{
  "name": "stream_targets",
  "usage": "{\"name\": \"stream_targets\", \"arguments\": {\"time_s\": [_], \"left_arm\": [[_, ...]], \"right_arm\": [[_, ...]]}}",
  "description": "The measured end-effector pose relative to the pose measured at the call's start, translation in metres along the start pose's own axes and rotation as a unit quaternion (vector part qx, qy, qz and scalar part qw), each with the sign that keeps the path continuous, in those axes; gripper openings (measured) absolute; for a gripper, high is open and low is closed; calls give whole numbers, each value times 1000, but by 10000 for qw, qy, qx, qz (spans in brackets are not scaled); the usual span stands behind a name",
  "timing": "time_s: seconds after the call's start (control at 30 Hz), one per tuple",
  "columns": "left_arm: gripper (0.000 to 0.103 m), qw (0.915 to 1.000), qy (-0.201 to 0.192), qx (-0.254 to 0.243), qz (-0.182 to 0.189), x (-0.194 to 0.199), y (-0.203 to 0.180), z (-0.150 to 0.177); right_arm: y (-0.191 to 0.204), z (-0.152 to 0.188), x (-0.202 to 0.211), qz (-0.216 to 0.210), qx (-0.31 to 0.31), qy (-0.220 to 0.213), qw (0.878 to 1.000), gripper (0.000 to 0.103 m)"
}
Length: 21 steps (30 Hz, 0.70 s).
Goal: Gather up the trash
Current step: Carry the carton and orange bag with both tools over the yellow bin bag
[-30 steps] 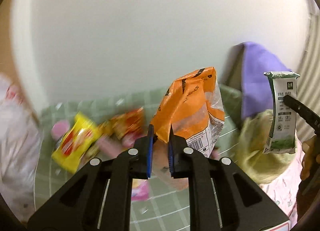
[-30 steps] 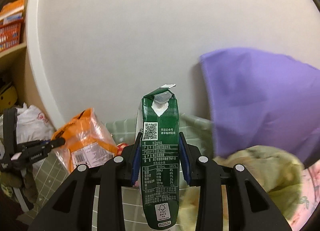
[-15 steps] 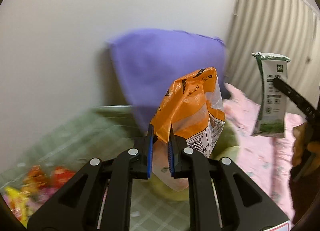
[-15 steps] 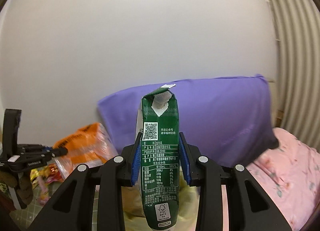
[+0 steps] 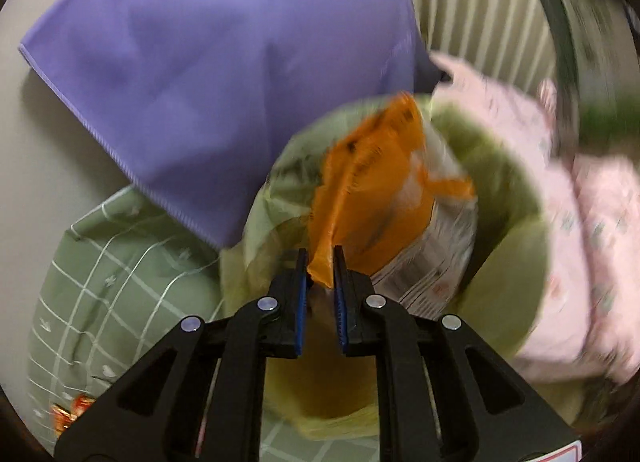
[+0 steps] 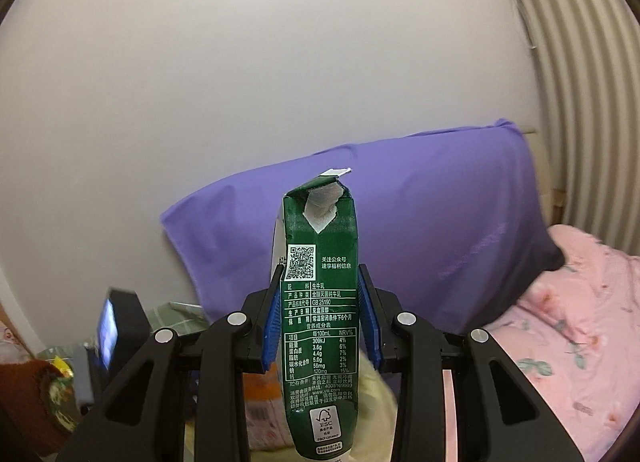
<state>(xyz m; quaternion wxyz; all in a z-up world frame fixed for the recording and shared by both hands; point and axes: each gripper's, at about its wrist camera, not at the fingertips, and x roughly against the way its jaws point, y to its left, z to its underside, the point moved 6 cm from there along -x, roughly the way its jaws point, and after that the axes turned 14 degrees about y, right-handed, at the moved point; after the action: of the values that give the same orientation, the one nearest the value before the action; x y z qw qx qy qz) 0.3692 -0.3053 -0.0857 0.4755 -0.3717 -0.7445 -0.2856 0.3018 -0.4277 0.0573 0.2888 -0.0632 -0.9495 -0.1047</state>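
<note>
My left gripper [image 5: 320, 262] is shut on the bottom corner of an orange snack bag [image 5: 372, 189]. It points down, with the bag hanging over the open mouth of a yellow-green trash bag [image 5: 508, 189]. My right gripper [image 6: 320, 272] is shut on an upright dark green milk carton [image 6: 320, 322] with a torn top, held above the trash bag [image 6: 372, 394]. In the right wrist view the orange snack bag [image 6: 260, 382] shows low behind the fingers, and the left gripper's body [image 6: 108, 330] is at the left. A green blur at the top right of the left wrist view cannot be made out.
A purple pillow [image 5: 224, 61] leans on the wall behind the trash bag. A green checked sheet [image 5: 120, 282] lies to the left, with a red and yellow wrapper [image 5: 72, 414] on it. A pink flowered quilt [image 6: 580, 322] lies to the right, below a ribbed curtain [image 6: 580, 101].
My left gripper swung right, away from the wrappers on the green sheet, and tipped down over the trash bag with the orange bag. My right gripper swung right with the carton.
</note>
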Motion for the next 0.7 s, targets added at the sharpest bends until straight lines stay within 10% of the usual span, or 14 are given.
{"name": "stream_targets", "arguments": {"time_s": [0.13,0.47,0.7], "left_arm": [[8,9996,-18,-262,89,0,10,14],[10,9941,-251,266,1018,2,28,7],[12,9934,-275,223,1087,-10,19,-3]], "right_arm": [[16,14,-42,-513,153,122,9985,33],[19,97,-120,-194,309,2029,9785,33],[5,117,-143,93,346,2531,9668,32]]}}
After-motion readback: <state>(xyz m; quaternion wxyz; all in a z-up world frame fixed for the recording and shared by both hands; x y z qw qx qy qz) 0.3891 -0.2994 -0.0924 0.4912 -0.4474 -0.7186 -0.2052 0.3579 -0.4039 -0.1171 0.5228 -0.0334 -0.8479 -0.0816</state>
